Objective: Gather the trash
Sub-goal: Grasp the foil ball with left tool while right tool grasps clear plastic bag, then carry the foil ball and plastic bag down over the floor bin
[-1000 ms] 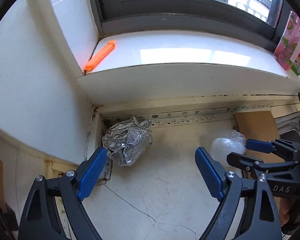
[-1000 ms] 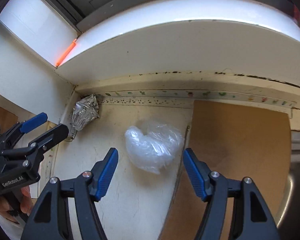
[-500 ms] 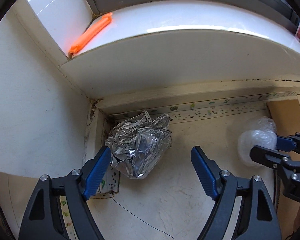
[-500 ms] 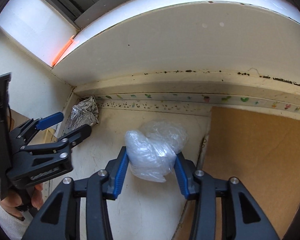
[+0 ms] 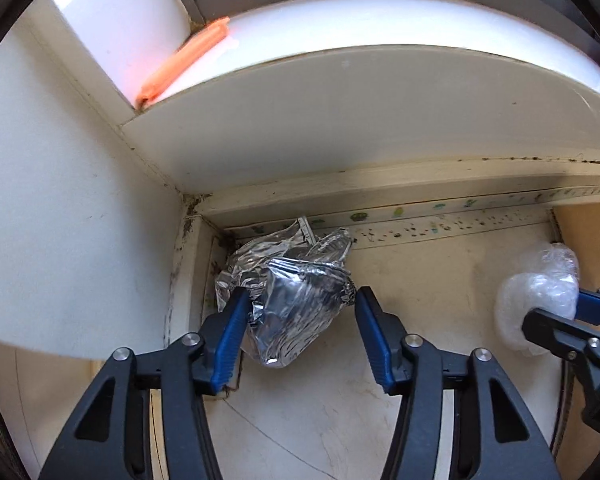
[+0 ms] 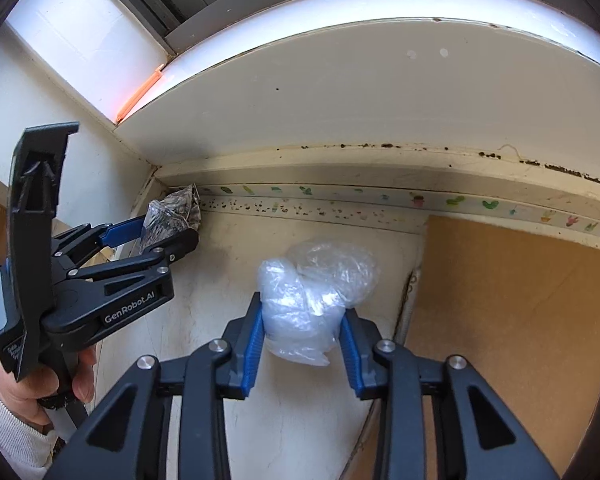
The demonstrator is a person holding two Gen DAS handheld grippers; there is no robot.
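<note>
A crumpled silver foil wrapper (image 5: 296, 304) lies in the counter's back left corner; the right wrist view shows the foil wrapper (image 6: 172, 216) too. My left gripper (image 5: 300, 294) straddles it, jaws closing. The left pad touches the foil and the right pad stands at its edge without squeezing it. A clear crumpled plastic bag (image 6: 312, 300) sits on the pale counter. My right gripper (image 6: 302, 308) is still closing, and both blue pads press its sides. From the left wrist, the plastic bag (image 5: 540, 304) and right gripper (image 5: 556, 312) appear at far right.
An orange clip (image 5: 184, 60) lies on the white windowsill above. A brown board (image 6: 508, 320) lies flat on the counter right of the bag. White walls close the corner at left and back. A hand (image 6: 32, 392) in a white sleeve holds the left gripper (image 6: 168, 232).
My left gripper came down and closer to the foil and its jaws narrowed around it. My right gripper's jaws closed from wide apart onto the plastic bag.
</note>
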